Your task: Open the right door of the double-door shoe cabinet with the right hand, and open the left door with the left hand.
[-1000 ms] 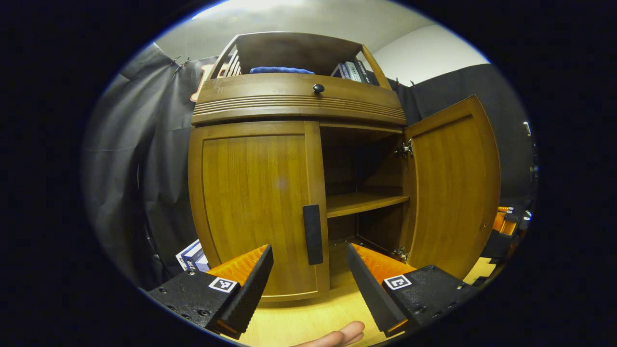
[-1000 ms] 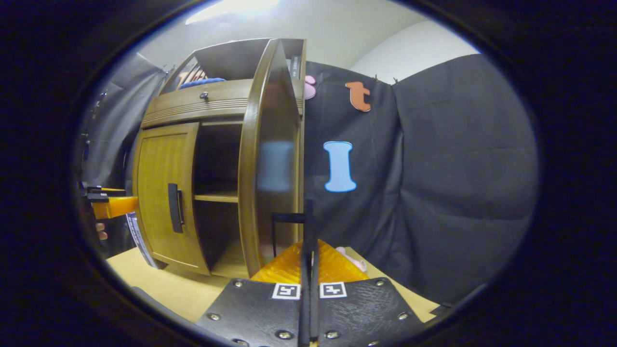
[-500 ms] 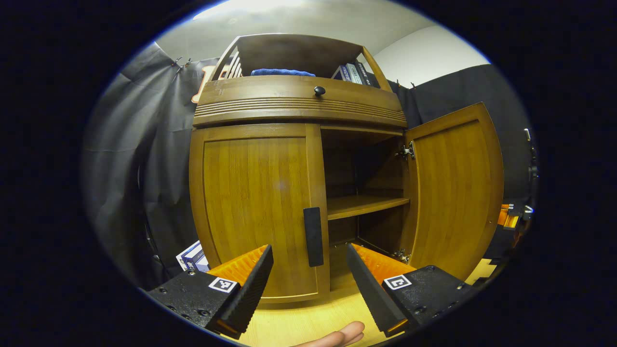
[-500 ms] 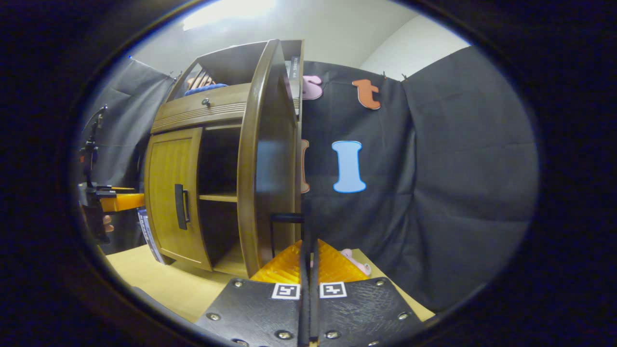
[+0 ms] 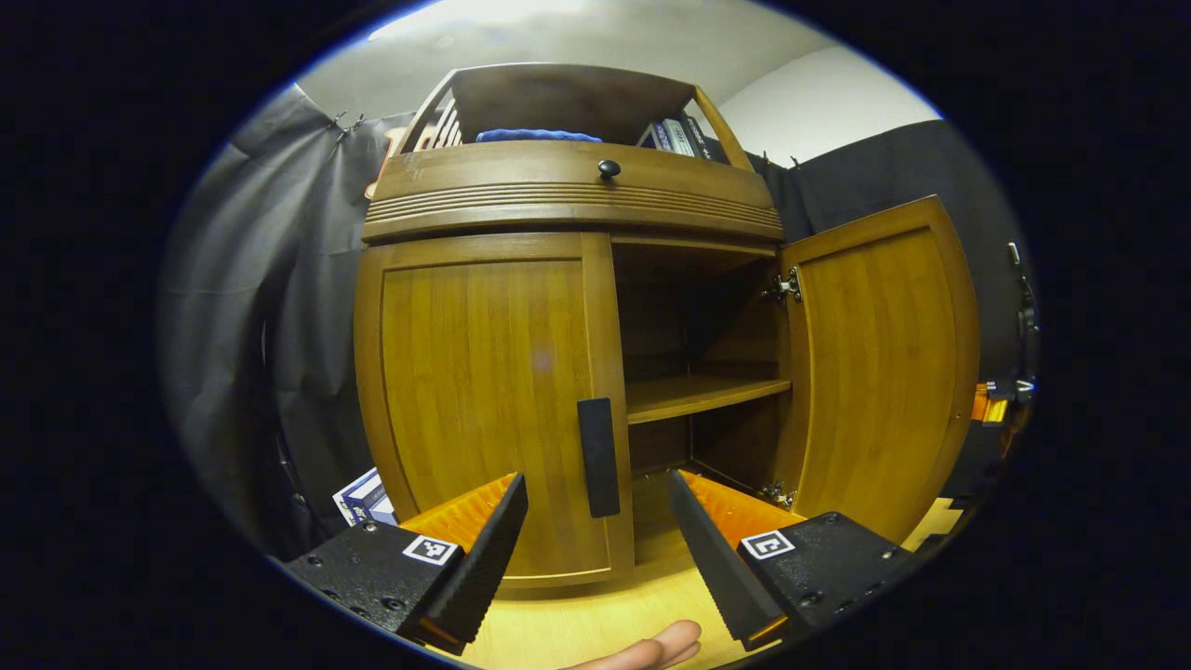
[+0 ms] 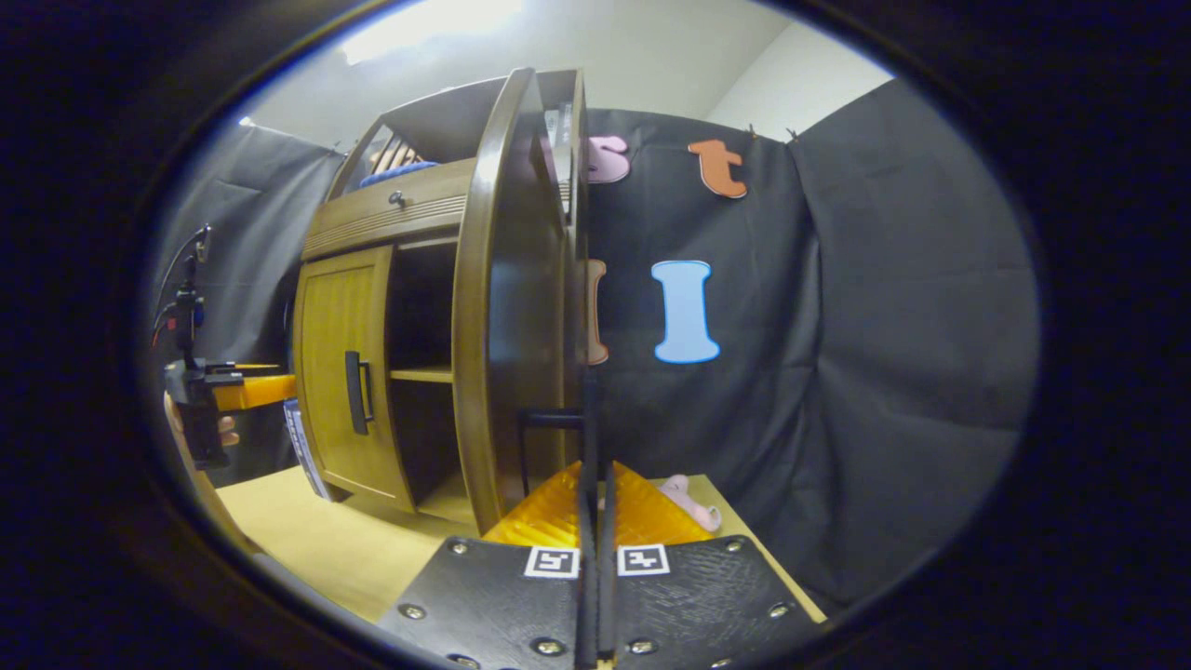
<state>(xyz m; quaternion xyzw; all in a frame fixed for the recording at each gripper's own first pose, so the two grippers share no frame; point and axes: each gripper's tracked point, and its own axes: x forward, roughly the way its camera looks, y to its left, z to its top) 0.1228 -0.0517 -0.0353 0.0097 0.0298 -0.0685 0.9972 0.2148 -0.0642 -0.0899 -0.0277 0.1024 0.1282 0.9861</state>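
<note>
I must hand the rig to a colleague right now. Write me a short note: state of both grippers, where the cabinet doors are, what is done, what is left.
Right gripper: jaws shut on the right door handle, door held wide open.
Left gripper: jaws open, in front of the left door handle, not touching it.
Right door: open, showing the inner shelf.
Left door: closed.
Done: right door opened with the right hand.
Left: bring the left gripper forward, close on the left door handle, swing the left door open.
</note>
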